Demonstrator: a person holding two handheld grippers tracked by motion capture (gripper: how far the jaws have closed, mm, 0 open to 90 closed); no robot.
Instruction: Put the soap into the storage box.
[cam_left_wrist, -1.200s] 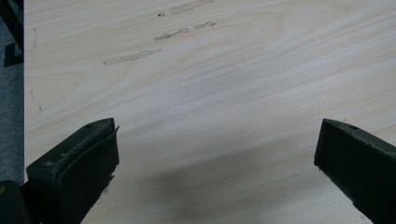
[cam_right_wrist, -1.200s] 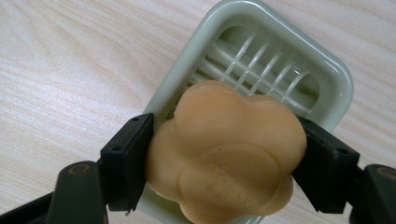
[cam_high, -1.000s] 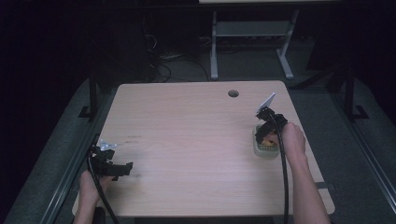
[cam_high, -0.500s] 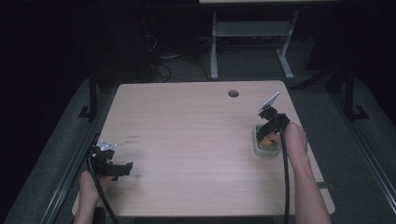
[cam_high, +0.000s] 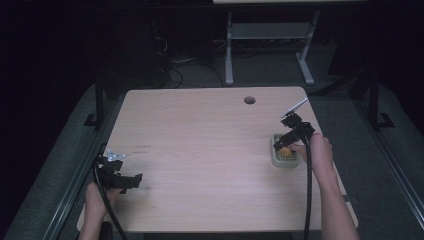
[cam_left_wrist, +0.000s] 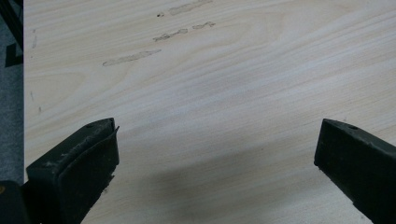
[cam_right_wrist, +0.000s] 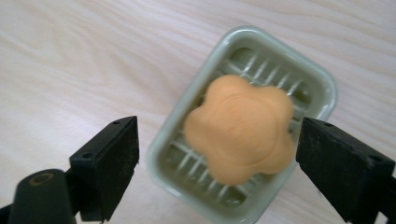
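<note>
Light wood table, round hole near far edge; faint scuff marks on the grain in the left gripper view. Left gripper low over near-left corner of the table, held in the person's left hand; jaws spread wide, bare wood between them, nothing gripped. Right gripper at right edge of the table, held in the person's right hand, pointed down over a pale green soap dish; grey plate raised on its far side. Orange flower-shaped soap lying in the ribbed dish, roughly central, slightly blurred. Right jaws spread, one on each side of the dish; one jaw just beside the soap, contact not determinable; other jaw well clear of the dish rim. Dish flat on the table near right edge, well apart from the left gripper. Dark floor, cables and a metal frame beyond the table.
</note>
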